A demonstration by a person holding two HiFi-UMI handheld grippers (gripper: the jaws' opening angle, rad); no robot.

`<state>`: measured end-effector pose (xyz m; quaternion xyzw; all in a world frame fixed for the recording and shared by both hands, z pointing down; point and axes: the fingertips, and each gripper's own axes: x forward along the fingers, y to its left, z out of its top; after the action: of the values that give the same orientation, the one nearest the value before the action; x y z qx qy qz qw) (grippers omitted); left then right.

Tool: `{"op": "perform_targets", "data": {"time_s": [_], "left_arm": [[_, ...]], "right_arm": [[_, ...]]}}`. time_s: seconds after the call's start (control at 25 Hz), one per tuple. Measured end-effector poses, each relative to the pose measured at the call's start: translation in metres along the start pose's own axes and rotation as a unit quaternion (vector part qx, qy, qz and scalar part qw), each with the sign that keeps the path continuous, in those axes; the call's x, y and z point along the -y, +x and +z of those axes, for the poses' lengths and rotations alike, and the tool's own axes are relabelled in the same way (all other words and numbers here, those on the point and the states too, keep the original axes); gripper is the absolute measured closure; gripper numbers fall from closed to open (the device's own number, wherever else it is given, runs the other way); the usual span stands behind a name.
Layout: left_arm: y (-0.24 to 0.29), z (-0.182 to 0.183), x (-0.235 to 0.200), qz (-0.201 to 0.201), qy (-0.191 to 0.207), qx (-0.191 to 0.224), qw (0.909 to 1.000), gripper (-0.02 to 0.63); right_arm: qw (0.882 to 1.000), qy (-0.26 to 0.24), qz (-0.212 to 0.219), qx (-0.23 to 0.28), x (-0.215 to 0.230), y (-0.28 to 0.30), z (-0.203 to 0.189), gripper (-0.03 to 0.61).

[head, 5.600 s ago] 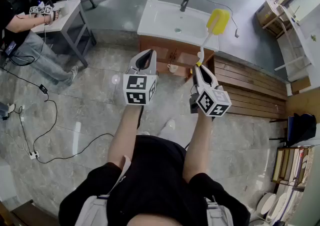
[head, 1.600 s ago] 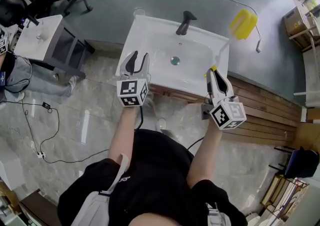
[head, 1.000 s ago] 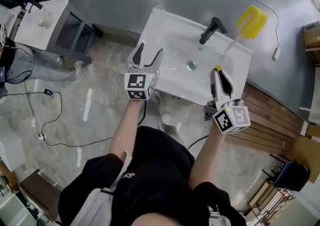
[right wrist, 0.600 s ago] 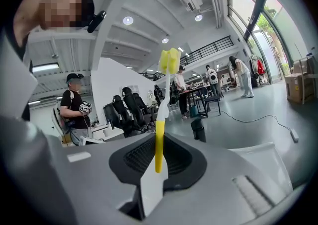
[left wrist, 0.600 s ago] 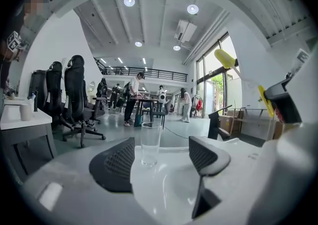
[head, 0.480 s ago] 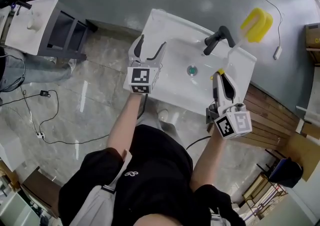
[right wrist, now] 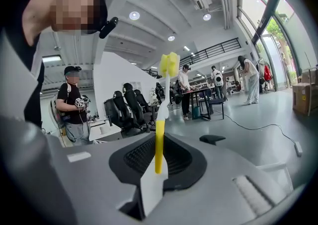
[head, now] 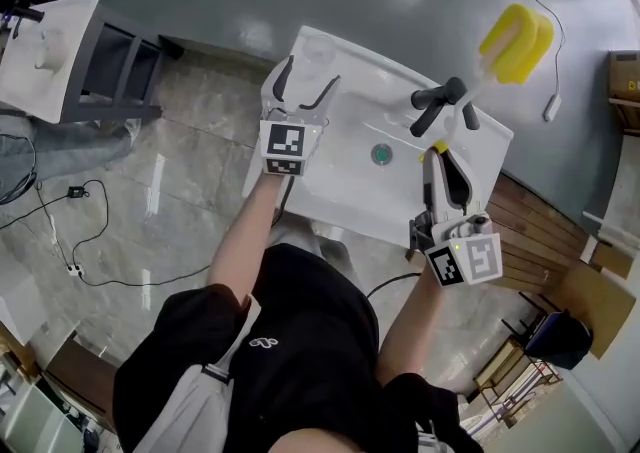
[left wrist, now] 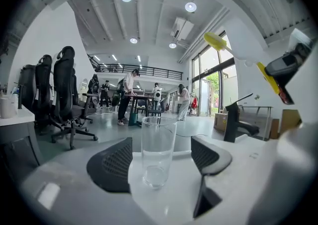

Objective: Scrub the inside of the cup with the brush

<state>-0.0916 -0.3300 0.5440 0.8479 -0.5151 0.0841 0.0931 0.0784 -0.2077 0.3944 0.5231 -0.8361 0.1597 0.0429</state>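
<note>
Head view, looking steeply down. White washbasin (head: pixel 345 196) in front of you. Clear glass cup (head: pixel 318 45) stands on the basin's far left corner, close to the edge. Your left gripper (head: pixel 312 76) is released, its jaws having just been opening, and it reaches toward the cup. Your right gripper (head: pixel 441 153) is clenched on the brush (head: pixel 515 39), whose yellow sponge head hangs out past the black tap (head: pixel 438 105). Likely trouble: a nudge from one jaw could push the cup off that corner. The long brush could also catch the tap, which stands between it and the cup, as you swing it across the basin.

Left gripper view. Cup (left wrist: pixel 158 144) stands upright and looks empty between the two spread pads, touching neither. Smooth glass may slip or tip if you close off-centre or too high. Tap (left wrist: pixel 232 119) is at the right, with the brush head above it. Office chairs (left wrist: pixel 63 95) and standing people (left wrist: pixel 130 95) fill the room beyond, well apart from the basin.

Right gripper view. Jaws are shut on the brush (right wrist: pixel 159 149) low on its yellow handle. The head stands far from the grip, so it may wobble and jab the rim rather than enter the cup. Another person (right wrist: pixel 74 105) stands at the left, away from the work.
</note>
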Motion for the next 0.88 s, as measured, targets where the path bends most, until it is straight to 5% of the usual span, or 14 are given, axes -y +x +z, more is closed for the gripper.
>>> {"op": "perform_targets", "data": {"time_s": [0.88], "left_arm": [[0.064,0.009,0.004,-0.071,0.040,0.028,0.9963,0.236]], "right_arm": [[0.999,0.008,-0.042,-0.023,0.019,0.031,-0.009,0.528]]}}
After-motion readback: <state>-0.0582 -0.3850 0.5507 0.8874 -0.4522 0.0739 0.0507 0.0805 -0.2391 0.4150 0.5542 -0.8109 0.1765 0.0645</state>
